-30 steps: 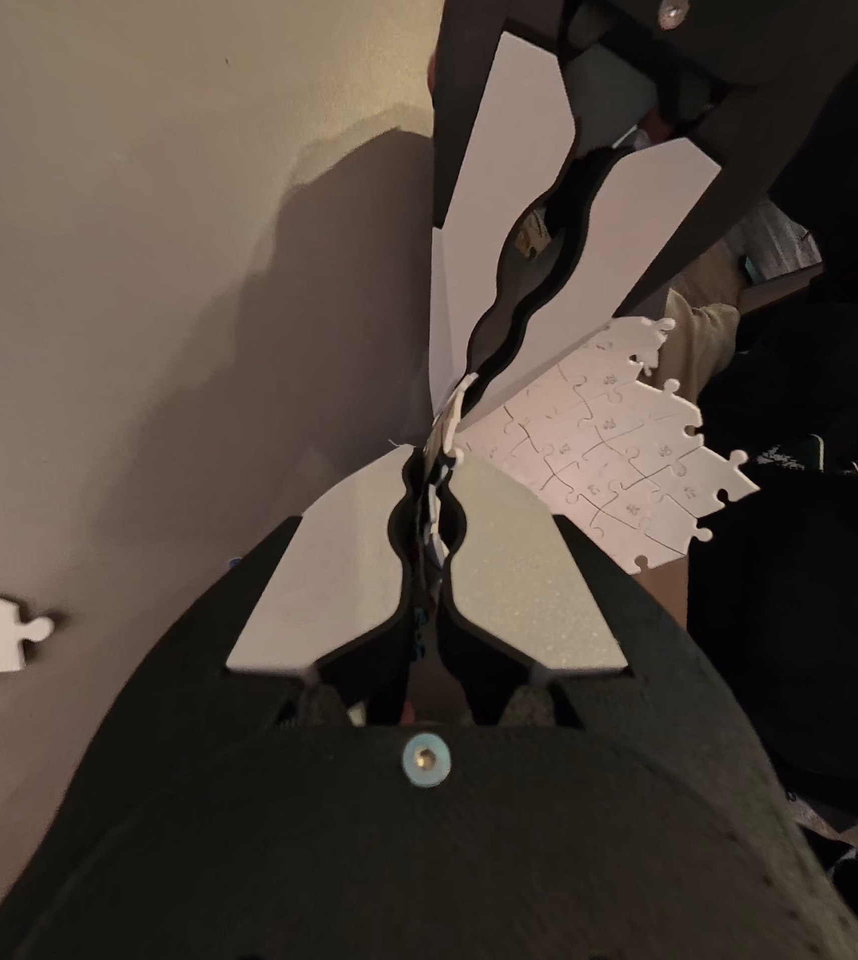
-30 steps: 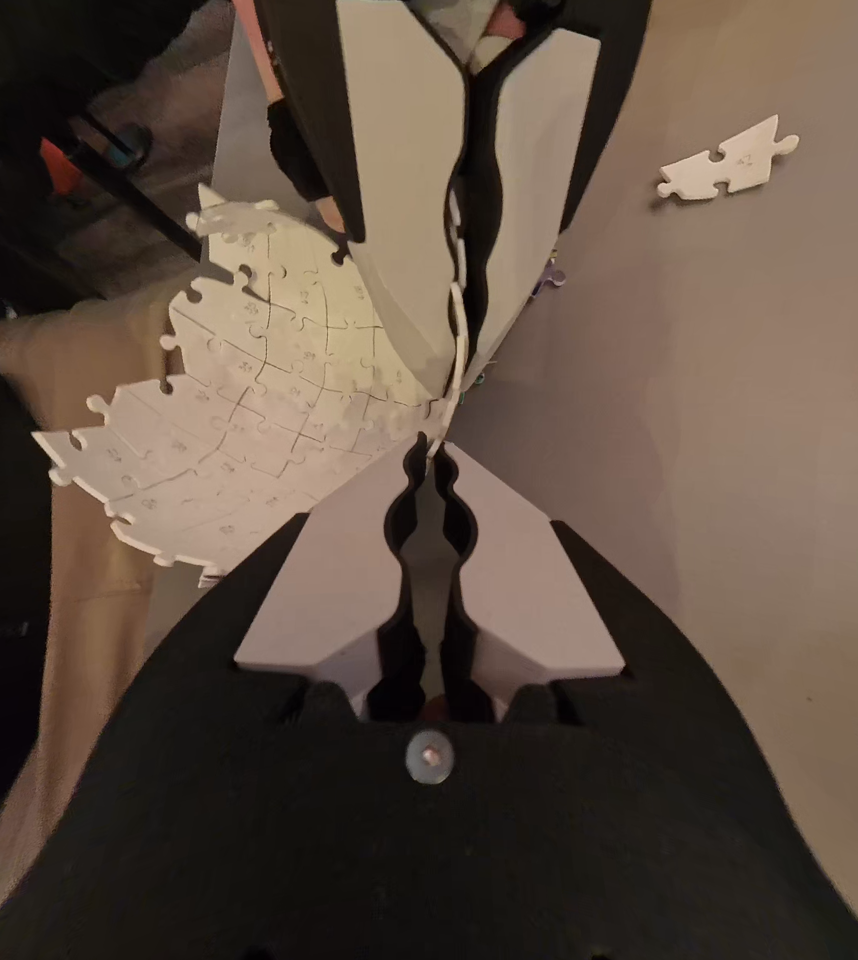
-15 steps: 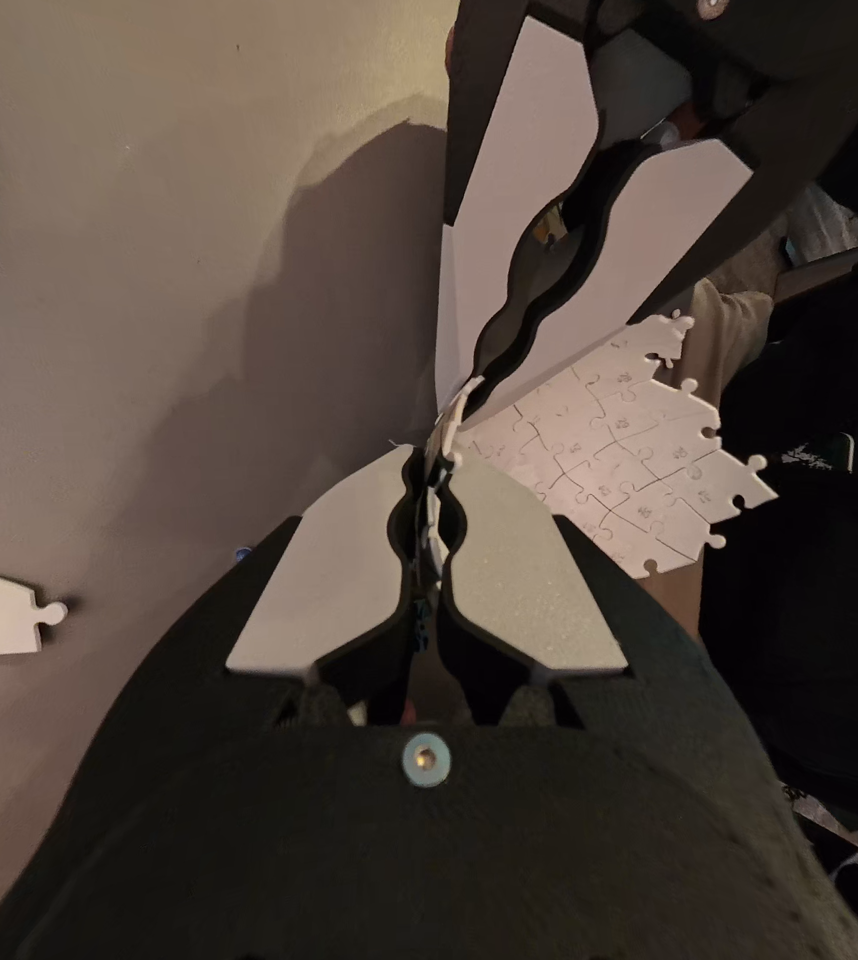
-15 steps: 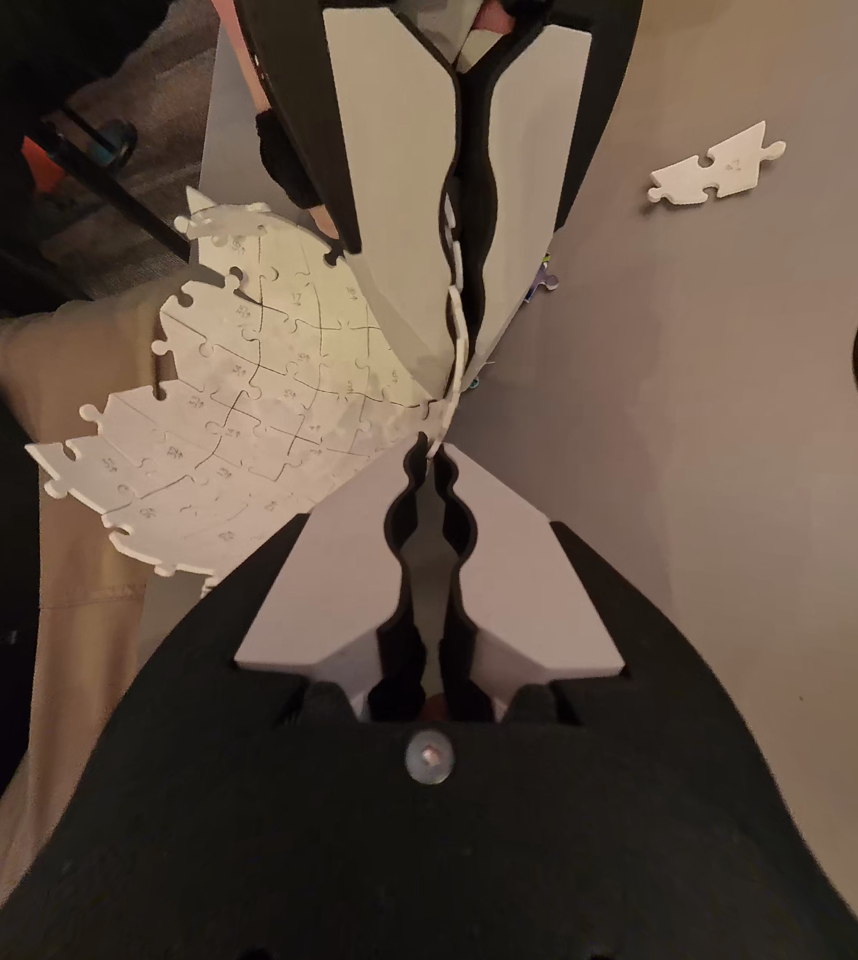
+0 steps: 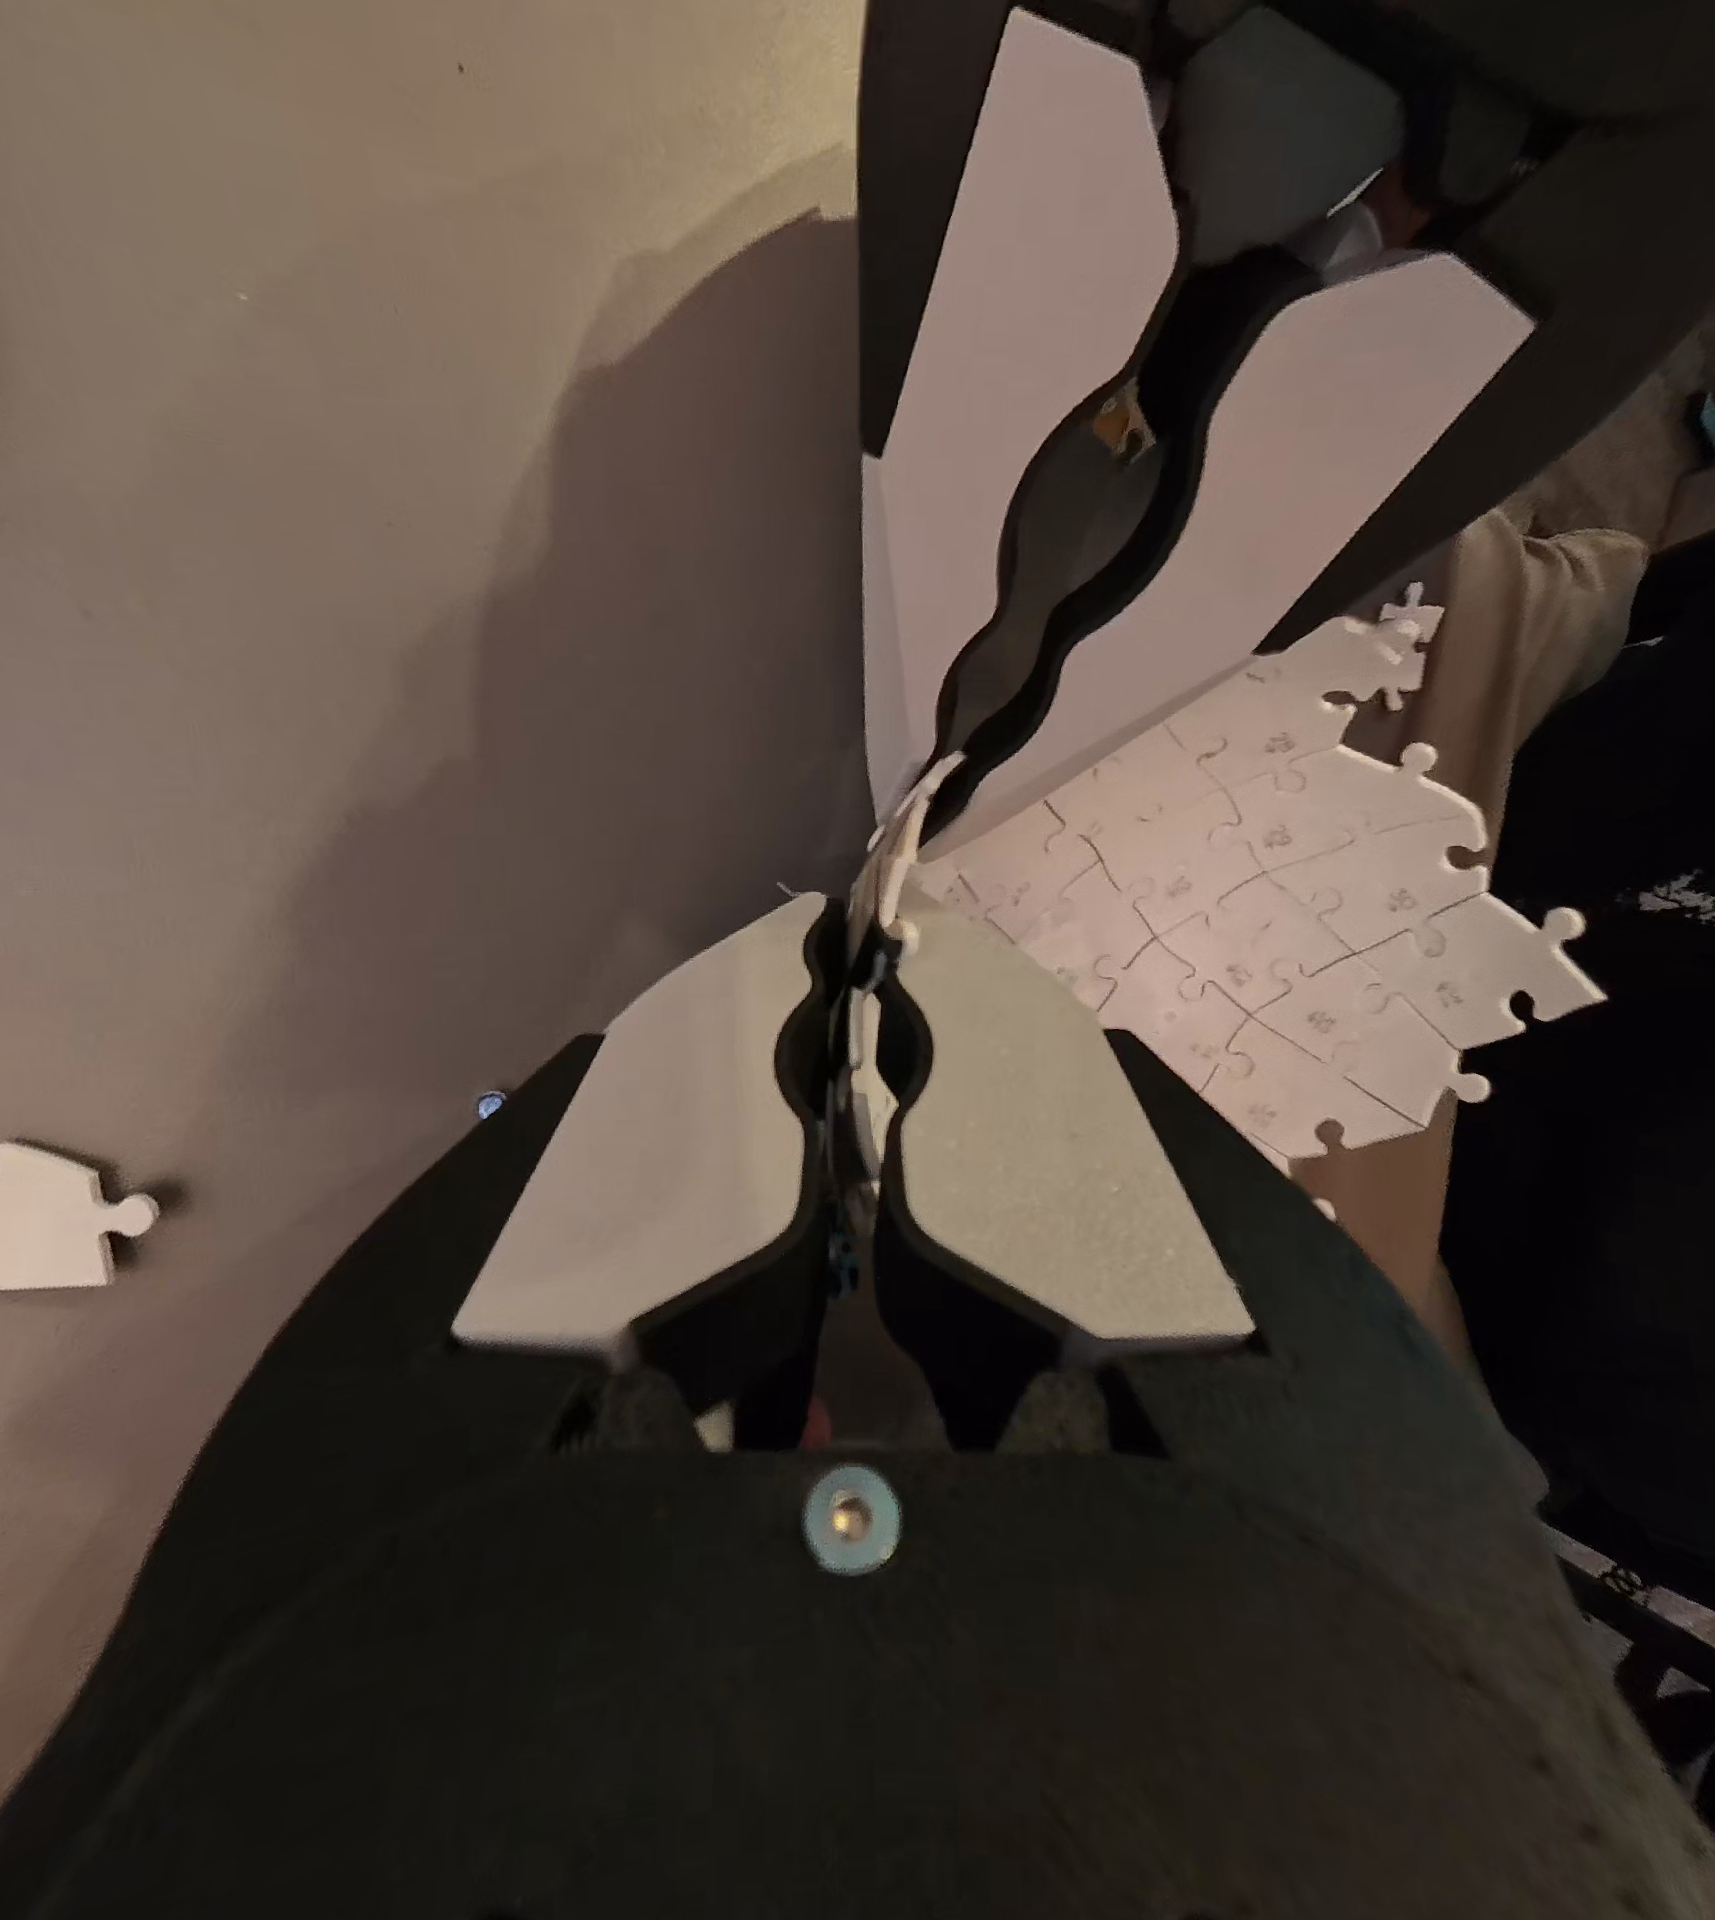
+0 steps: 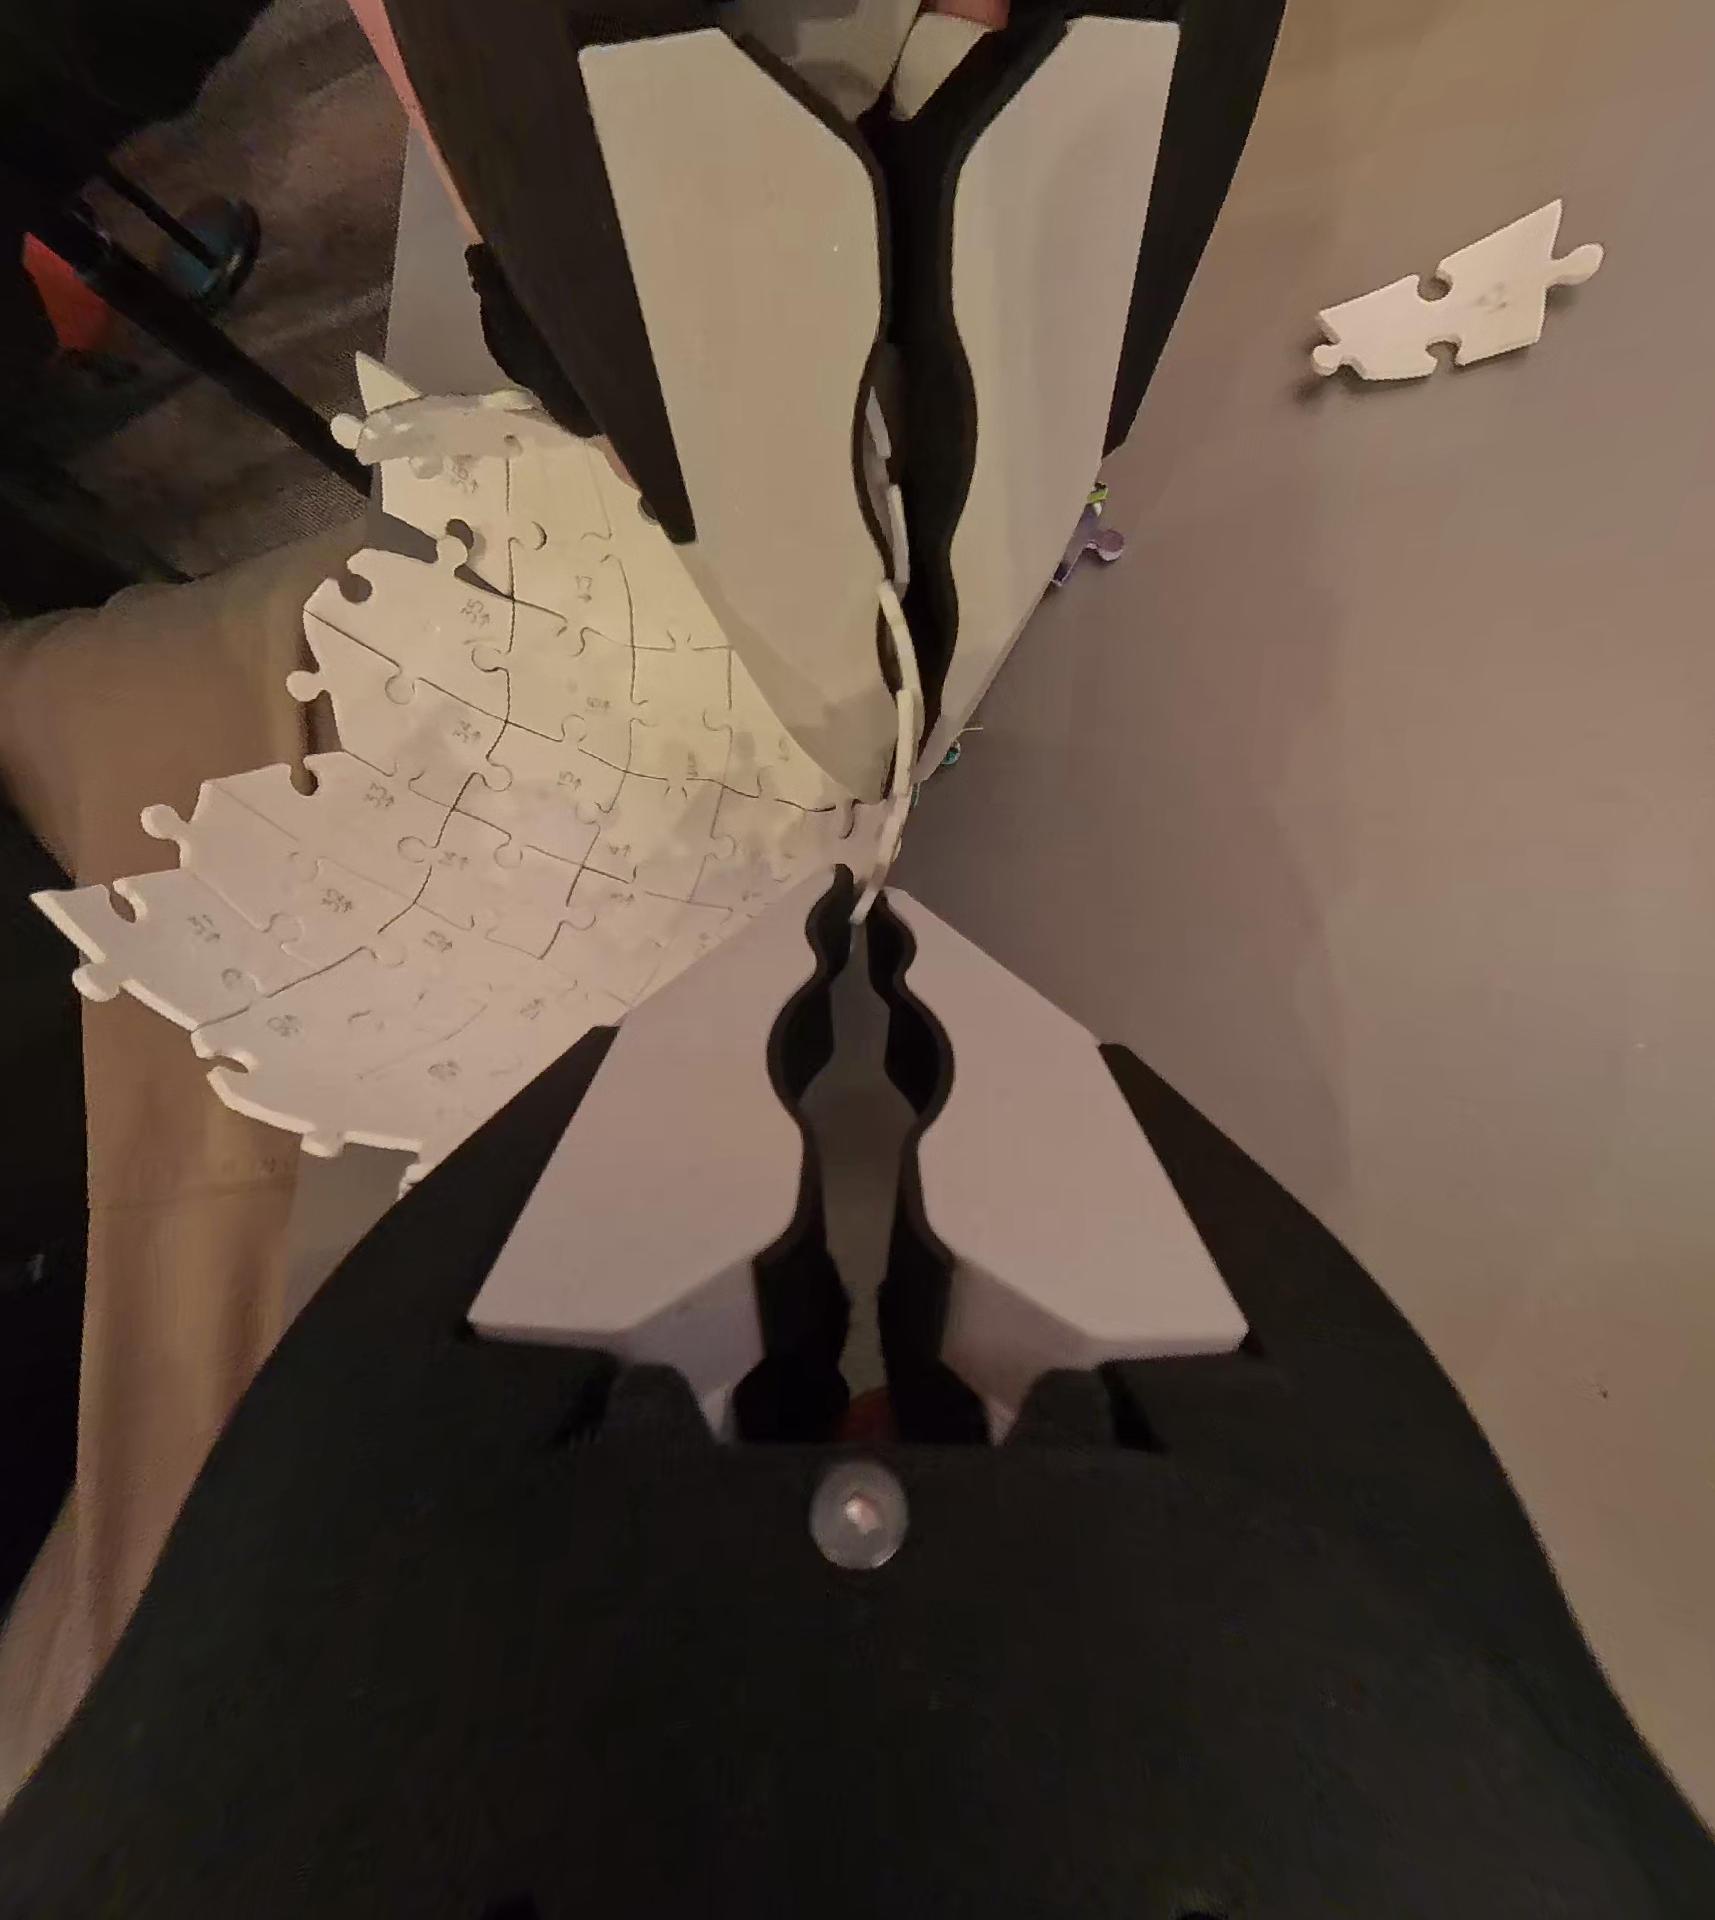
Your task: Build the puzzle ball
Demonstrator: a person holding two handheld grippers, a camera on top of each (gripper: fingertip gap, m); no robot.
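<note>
Puzzle ball shell (image 6: pixel 479 831): one, now tilting further beside both jaws.
Left gripper (image 5: pixel 858 935): clamping its rim.
Right gripper (image 6: pixel 858 914): pinching same rim.
Loose joined pieces (image 6: pixel 1455 312): two, lying apart.

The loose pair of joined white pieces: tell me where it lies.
The joined white pair lies flat on the grey table, upper right in the right wrist view, apart from the curved puzzle shell and both grippers.

Right gripper (image 6: pixel 858 909) and left gripper (image 6: pixel 900 790) both pinch the curved puzzle shell (image 6: pixel 479 821).
</note>
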